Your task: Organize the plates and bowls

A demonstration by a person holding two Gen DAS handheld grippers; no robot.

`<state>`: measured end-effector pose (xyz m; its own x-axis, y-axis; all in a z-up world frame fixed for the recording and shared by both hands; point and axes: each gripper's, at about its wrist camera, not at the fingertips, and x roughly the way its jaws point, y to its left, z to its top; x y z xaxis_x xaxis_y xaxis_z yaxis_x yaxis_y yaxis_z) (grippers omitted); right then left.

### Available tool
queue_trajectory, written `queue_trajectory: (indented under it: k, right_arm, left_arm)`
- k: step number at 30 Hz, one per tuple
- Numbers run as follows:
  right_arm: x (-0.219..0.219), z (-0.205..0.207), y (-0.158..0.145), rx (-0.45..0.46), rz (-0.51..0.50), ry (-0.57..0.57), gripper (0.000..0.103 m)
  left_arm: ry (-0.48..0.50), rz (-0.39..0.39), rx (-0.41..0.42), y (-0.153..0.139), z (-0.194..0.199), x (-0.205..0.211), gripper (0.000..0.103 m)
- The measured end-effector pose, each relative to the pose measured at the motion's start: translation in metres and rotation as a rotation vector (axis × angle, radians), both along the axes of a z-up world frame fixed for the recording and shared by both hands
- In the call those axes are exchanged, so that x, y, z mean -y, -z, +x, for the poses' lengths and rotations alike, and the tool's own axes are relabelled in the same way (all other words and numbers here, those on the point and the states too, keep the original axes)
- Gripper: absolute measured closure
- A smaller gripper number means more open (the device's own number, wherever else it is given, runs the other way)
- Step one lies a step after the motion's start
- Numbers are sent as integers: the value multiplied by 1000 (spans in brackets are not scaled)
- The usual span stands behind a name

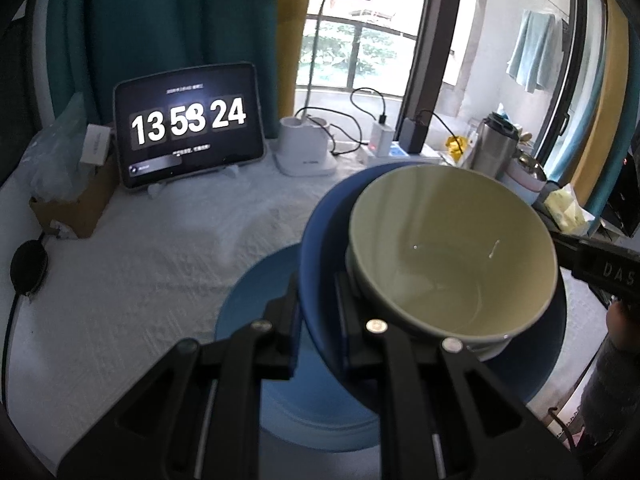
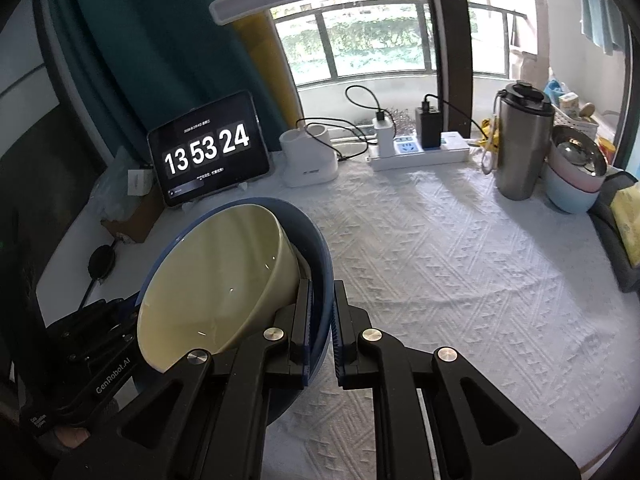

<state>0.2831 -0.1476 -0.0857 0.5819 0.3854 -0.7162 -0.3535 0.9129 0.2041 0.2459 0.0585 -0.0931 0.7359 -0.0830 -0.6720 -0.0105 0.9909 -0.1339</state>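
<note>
A dark blue bowl (image 1: 320,240) is held up off the table, tilted, with a cream bowl (image 1: 448,248) nested inside it. My left gripper (image 1: 318,300) is shut on the blue bowl's near left rim. My right gripper (image 2: 323,300) is shut on the opposite rim of the blue bowl (image 2: 318,248), and the cream bowl (image 2: 216,280) lies to its left. A white edge shows under the cream bowl. A lighter blue plate (image 1: 252,304) lies flat on the white tablecloth (image 2: 440,260), below the lifted bowls. Each gripper body shows at the edge of the other's view.
Along the back stand a tablet clock (image 2: 208,152), a white lamp base (image 2: 308,160), a power strip (image 2: 420,152) with chargers and a steel tumbler (image 2: 520,144). Stacked pastel bowls (image 2: 572,188) topped by a steel bowl sit at the far right. A cardboard box (image 1: 80,208) sits left.
</note>
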Motion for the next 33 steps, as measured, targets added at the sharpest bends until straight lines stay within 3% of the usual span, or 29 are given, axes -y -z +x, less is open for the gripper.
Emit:
queue_trajectory:
  k: [33]
  right_arm:
    - [-42,21,47,-94,1,-49,91]
  left_arm:
    - [-55,5,-64,30,10,-38,90]
